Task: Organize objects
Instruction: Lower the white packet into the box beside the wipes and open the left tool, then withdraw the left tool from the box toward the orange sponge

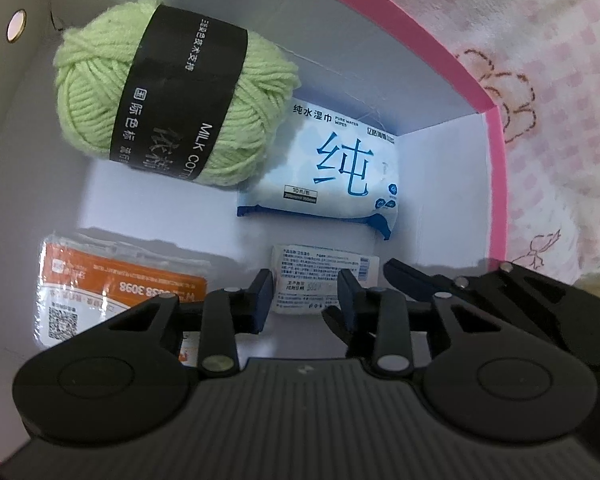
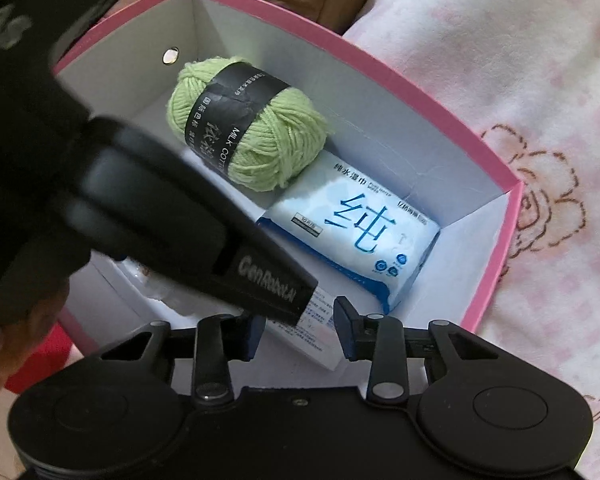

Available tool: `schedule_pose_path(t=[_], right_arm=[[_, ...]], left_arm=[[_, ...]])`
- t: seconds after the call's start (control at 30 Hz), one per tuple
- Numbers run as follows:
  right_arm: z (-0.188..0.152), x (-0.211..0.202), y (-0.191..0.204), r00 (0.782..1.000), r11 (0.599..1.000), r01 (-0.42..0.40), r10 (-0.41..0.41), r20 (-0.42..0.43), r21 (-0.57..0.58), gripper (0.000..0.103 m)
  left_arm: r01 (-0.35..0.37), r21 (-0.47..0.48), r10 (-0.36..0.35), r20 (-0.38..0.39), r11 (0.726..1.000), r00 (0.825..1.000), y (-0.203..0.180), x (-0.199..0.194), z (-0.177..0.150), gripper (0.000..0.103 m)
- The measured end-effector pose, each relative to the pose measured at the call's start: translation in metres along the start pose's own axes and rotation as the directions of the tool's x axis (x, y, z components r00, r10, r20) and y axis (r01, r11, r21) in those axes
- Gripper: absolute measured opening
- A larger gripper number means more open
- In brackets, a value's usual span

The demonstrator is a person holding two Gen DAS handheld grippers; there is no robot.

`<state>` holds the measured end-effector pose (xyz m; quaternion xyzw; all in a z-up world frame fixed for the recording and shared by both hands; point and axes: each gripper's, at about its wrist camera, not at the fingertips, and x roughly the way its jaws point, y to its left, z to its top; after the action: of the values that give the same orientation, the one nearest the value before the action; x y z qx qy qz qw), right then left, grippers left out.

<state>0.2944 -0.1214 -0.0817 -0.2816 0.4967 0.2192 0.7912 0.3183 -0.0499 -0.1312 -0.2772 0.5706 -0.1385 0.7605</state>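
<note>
Pink-rimmed box [image 2: 496,184] holds green yarn [image 1: 172,92] far left, wipes pack [image 1: 332,168] right; both tongs, left [image 1: 306,300] and right [image 2: 300,332], pinch a white packet [image 1: 324,280] near.

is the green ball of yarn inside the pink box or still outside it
Inside. The green yarn ball lies on the floor of the pink box, enclosed by its white walls, next to the blue wipes pack.

Pale green yarn [image 1: 172,92], pink-rimmed box [image 1: 420,40], blue-white wipes [image 1: 332,168]
</note>
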Motion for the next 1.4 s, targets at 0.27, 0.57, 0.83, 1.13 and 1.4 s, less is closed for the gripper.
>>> schedule_pose_path(t=[0.27, 0.57, 0.83, 1.13, 1.4], right_arm=[[-0.018, -0.024, -0.019, 0.997, 1.0, -0.023, 0.023, 0.068, 0.003, 0.039], [-0.036, -0.057, -0.038, 0.985, 0.995, -0.085, 0.075, 0.155, 0.057, 0.039], [-0.05, -0.071, -0.045, 0.967, 0.977, -0.161, 0.127, 0.223, 0.141, 0.042], [-0.061, -0.08, -0.044, 0.952, 0.965, -0.195, 0.143, 0.272, 0.175, 0.048], [-0.074, -0.111, -0.035, 0.954, 0.977, -0.162, 0.119, 0.276, 0.14, 0.059]], left_arm=[[-0.025, 0.015, 0.025, 0.018, 1.0, 1.0, -0.015, 0.002, -0.014, 0.033], [-0.048, 0.021, 0.047, 0.024, 0.999, 0.999, -0.034, 0.005, -0.037, 0.034], [-0.057, 0.096, 0.054, 0.03, 0.994, 0.998, -0.056, -0.02, -0.063, 0.038], [-0.147, 0.232, 0.13, 0.087, 0.962, 0.988, -0.08, -0.083, -0.085, 0.046], [-0.224, 0.301, 0.204, 0.097, 0.927, 0.974, -0.071, -0.141, -0.062, 0.053]])
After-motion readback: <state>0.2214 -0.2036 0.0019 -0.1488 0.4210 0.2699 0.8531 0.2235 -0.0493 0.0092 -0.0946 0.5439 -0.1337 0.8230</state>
